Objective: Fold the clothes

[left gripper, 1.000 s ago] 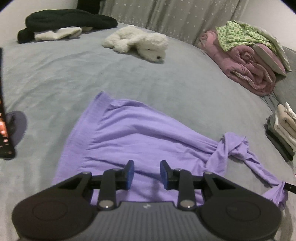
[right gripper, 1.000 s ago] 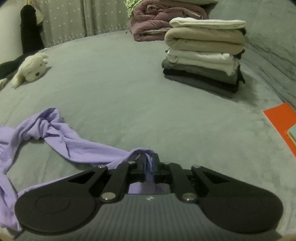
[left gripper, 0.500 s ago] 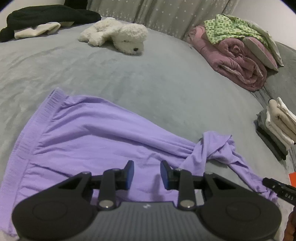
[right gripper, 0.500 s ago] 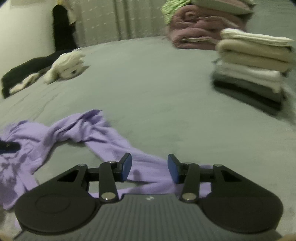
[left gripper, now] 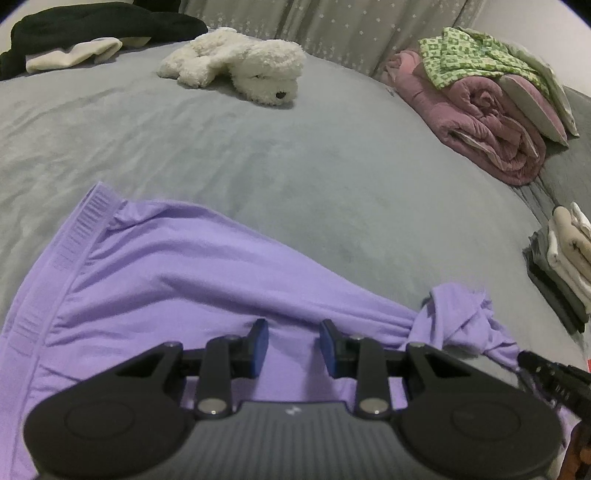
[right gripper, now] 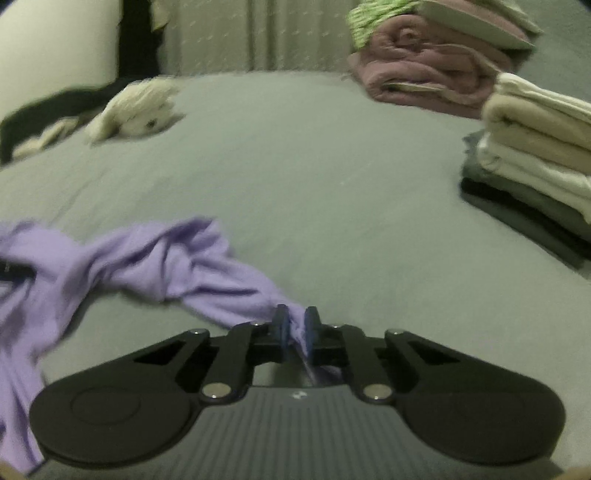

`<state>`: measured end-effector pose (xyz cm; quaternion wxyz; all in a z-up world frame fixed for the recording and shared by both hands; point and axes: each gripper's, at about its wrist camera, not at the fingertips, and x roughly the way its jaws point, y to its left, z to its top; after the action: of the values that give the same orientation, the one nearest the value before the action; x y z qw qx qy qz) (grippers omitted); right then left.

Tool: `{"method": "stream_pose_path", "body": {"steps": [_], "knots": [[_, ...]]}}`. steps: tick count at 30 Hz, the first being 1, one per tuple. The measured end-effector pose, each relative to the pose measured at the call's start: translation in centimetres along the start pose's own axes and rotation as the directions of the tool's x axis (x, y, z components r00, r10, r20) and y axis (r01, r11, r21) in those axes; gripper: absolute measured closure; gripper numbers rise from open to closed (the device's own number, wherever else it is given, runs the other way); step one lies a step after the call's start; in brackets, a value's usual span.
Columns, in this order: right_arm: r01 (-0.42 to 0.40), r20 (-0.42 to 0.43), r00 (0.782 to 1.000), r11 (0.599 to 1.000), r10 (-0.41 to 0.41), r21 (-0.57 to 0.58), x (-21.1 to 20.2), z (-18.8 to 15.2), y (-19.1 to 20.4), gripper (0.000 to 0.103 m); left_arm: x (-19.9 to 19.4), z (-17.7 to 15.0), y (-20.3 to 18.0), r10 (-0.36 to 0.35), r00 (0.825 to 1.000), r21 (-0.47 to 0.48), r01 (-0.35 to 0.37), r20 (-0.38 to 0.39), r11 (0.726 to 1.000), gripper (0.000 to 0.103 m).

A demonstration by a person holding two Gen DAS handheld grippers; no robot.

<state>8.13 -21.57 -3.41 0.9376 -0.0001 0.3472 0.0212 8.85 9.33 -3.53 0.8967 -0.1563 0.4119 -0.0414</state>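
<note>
Pinching the twisted end of the purple garment, the right gripper must pull it straight; the left gripper hovers spread above the cloth on the bed.

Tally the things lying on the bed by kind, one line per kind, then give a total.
Purple garment: 1
Plush dog: 1
Stack of folded clothes: 1
Pink rolled blanket: 1
Green patterned cloth: 1
Black garment: 1
Total: 6

Garment spread on bed, nearest the cameras. Plush toy behind it; dark clothes far left; rolled blanket far right; folded stack right.
</note>
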Motion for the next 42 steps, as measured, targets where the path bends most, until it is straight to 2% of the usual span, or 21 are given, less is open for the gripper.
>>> {"method": "stream_pose_path", "body": {"steps": [3,7,12,16,17,18,21,22,26,27,28,29,31,37,42], "knots": [[0.054,0.062,0.997,0.998,-0.056,0.043,-0.1,0.8,-0.9,0.097,0.4,0.2,0.0,-0.002,1.000,-0.010,0.002,0.005,1.000,0.071],[0.120,0.154,0.979,0.988,-0.133,0.096,-0.7,1.8,-1.9,0.098,0.5,0.3,0.0,-0.007,1.000,-0.017,0.007,0.015,1.000,0.071],[0.169,0.264,0.943,0.974,-0.205,0.150,-1.4,2.9,-2.9,0.101,0.7,0.5,0.1,-0.012,1.000,-0.025,0.013,0.029,1.000,0.071],[0.206,0.363,0.893,0.959,-0.265,0.192,-2.3,3.3,-3.9,0.103,0.8,0.6,0.2,-0.017,0.999,-0.032,0.018,0.039,0.999,0.072],[0.207,0.377,0.886,0.958,-0.271,0.200,-2.4,3.3,-4.2,0.103,0.8,0.7,0.2,-0.018,0.999,-0.034,0.020,0.041,0.999,0.072],[0.202,0.369,0.891,0.959,-0.264,0.200,-2.4,3.4,-4.4,0.103,0.8,0.8,0.2,-0.019,0.999,-0.036,0.021,0.042,0.999,0.072],[0.161,0.335,0.918,0.972,-0.210,0.170,-2.0,3.3,-4.0,0.100,0.6,1.2,0.2,-0.019,0.999,-0.029,0.020,0.048,0.999,0.071],[0.144,0.322,0.928,0.977,-0.188,0.157,-1.9,3.2,-3.7,0.091,0.3,1.5,0.5,-0.010,0.998,-0.031,0.012,0.057,0.999,0.071],[0.074,0.267,0.959,0.992,-0.100,0.107,-1.4,3.0,-2.6,0.085,-0.5,2.6,2.0,0.042,0.995,-0.056,-0.037,0.094,0.998,0.068],[0.056,0.252,0.965,0.994,-0.078,0.095,-1.3,2.9,-2.3,0.081,-0.6,2.9,2.4,0.059,0.993,-0.066,-0.052,0.103,0.996,0.066],[0.037,0.237,0.970,0.996,-0.056,0.084,-1.2,2.8,-2.1,0.067,-0.7,3.1,2.9,0.082,0.991,-0.070,-0.074,0.109,0.995,0.065],[0.019,0.221,0.975,0.997,-0.034,0.073,-1.1,2.8,-1.8,0.059,-0.8,3.3,3.4,0.106,0.988,-0.072,-0.099,0.115,0.993,0.062],[-0.019,0.189,0.982,0.998,0.009,0.051,-0.8,2.6,-1.2,0.059,-0.9,3.7,4.5,0.156,0.980,-0.076,-0.147,0.125,0.986,0.058],[-0.143,0.099,0.984,0.988,0.147,-0.051,-0.8,2.1,1.3,0.059,-1.2,4.7,7.4,0.295,0.943,-0.088,-0.284,0.152,0.955,0.055],[-0.267,0.037,0.961,0.956,0.273,-0.123,-1.2,2.8,4.5,0.059,-0.8,4.9,9.1,0.291,0.948,-0.100,-0.279,0.133,0.955,0.055]]}}
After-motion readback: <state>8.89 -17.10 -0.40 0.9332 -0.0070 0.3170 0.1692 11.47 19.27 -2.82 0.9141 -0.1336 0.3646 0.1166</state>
